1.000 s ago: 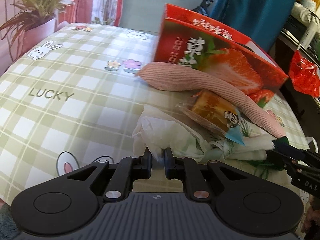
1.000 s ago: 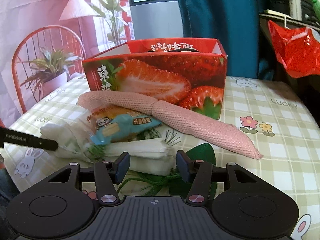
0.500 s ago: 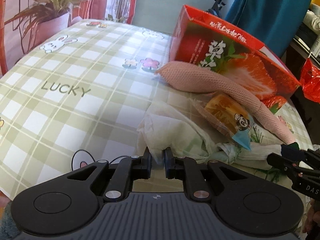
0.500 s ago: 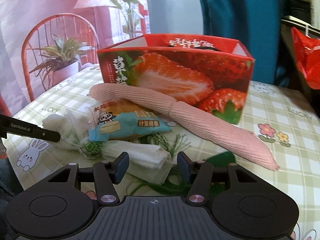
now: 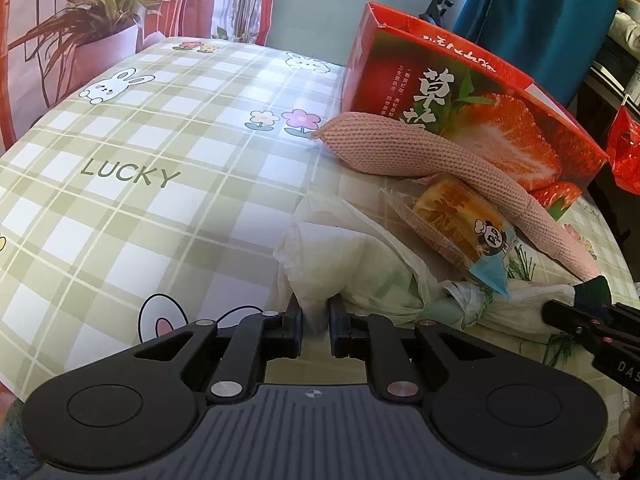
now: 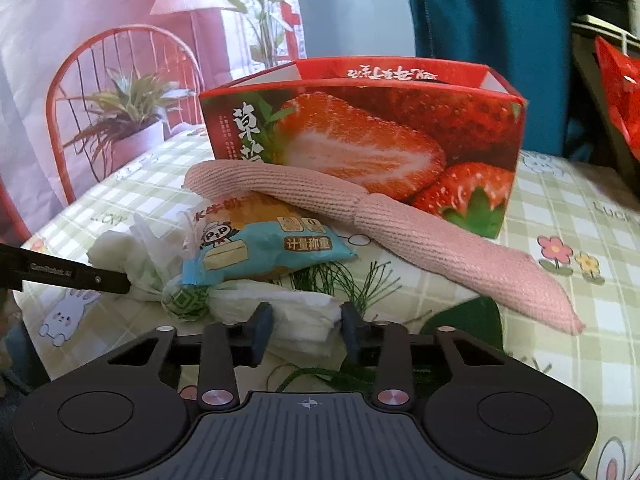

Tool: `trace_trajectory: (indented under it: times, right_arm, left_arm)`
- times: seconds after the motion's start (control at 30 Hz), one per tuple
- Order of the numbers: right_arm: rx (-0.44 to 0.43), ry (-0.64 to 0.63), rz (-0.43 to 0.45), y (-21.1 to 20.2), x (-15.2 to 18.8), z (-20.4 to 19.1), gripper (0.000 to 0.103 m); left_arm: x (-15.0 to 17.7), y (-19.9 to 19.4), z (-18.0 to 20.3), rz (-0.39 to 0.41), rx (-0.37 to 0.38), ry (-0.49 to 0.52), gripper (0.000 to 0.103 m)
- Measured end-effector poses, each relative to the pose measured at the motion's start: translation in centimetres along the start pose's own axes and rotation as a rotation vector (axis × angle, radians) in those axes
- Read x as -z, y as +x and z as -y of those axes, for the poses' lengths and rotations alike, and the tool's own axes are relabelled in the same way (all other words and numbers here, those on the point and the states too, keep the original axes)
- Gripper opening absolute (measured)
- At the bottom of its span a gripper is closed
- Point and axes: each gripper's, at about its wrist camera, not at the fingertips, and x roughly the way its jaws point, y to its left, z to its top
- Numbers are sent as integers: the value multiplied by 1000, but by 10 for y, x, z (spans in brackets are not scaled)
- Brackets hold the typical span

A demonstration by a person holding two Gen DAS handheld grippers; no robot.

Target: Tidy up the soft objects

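While right gripper (image 6: 306,328) jaws close around it, white bag (image 5: 352,268) pinched in left gripper (image 5: 316,316).

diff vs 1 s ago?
The right gripper is closing on one end of the white plastic bag, which now lies between its jaws. The left gripper stays clamped on the bag's other end. The snack packet, pink knitted sleeve and strawberry box haven't moved.

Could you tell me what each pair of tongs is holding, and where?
The left tongs pinch the white bag at its loose end. The right tongs are closing around its other end.
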Motion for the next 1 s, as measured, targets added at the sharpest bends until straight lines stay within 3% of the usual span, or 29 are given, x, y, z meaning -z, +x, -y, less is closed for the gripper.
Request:
trace_trajectory:
  times: [0.13,0.33,0.87,0.97,1.0]
  right_arm:
    - [-8,28,6,-10,6,4,14]
    - [-35,49,12,-20,11,3,11]
    - [-50,64,15,-24,14,0,11]
    - [-48,63,15,-23,14,0,16]
    - [-44,64,15,-23,14,0,21]
  left_arm:
    - [0,-1,2,1,-4,5,14]
    - [0,-1,2,1,-3,4,14]
    - [0,-1,1,2,1,-2,14]
    - [0,-1,1,1,2,-1,14]
    - [0,-1,0,1,3,-1,14]
